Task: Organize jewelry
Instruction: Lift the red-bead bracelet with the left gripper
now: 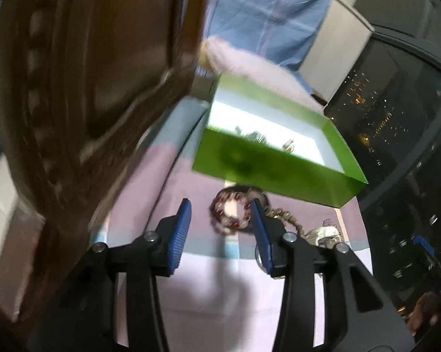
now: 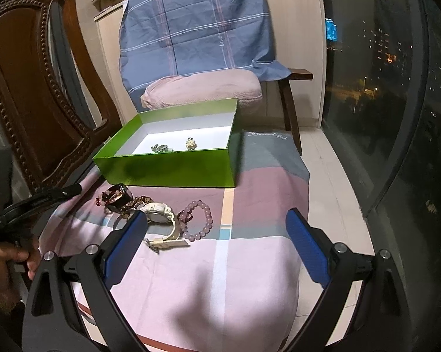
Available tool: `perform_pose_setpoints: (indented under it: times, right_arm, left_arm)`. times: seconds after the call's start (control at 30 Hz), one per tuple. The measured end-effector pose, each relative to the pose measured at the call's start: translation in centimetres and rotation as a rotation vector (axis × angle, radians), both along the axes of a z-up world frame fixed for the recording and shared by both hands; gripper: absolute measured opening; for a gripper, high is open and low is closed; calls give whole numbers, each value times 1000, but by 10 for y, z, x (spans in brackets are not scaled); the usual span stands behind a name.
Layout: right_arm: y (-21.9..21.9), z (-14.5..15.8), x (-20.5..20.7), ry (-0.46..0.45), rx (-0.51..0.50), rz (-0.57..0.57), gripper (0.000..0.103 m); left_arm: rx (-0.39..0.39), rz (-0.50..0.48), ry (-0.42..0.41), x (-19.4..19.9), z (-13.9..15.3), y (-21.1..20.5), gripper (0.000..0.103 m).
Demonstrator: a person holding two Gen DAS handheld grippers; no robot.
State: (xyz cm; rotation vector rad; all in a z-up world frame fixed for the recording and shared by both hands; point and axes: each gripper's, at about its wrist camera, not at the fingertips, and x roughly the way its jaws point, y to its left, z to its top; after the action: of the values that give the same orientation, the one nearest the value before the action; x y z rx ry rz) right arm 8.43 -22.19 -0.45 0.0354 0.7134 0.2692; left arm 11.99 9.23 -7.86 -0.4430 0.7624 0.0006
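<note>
Blue-padded left tool [image 1: 220,223] spread wide, grasping nothing, red-beaded bracelet [image 1: 230,212] dead ahead between the tips, just short of green box [image 1: 279,173]. Right tool [image 2: 217,249] likewise released, well back from the pile.

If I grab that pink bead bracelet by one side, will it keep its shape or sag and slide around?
The pink bead bracelet is a loop of separate round beads, so it will probably sag from the pinch point. The beads look smooth and glossy, so they may slip between flat pads. It touches the white watch, which a pull could nudge.
</note>
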Motion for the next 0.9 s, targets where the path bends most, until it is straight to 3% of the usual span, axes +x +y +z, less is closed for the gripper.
perform_pose_setpoints:
  times: [0.13, 0.53, 0.7, 0.9]
  right_arm:
    - [4, -1, 1, 5, -3, 8, 93]
    - [9, -4, 1, 14, -7, 21, 93]
    - [9, -4, 1, 16, -10, 24, 93]
    - [8, -4, 1, 13, -9, 21, 93]
  left_arm:
    - [-28, -5, 57, 8, -15, 2, 38]
    - [-82, -11, 68, 24, -32, -6, 31]
    - [-78, 0, 55, 27, -29, -7, 9]
    - [-53, -29, 35, 24, -23, -11, 8]
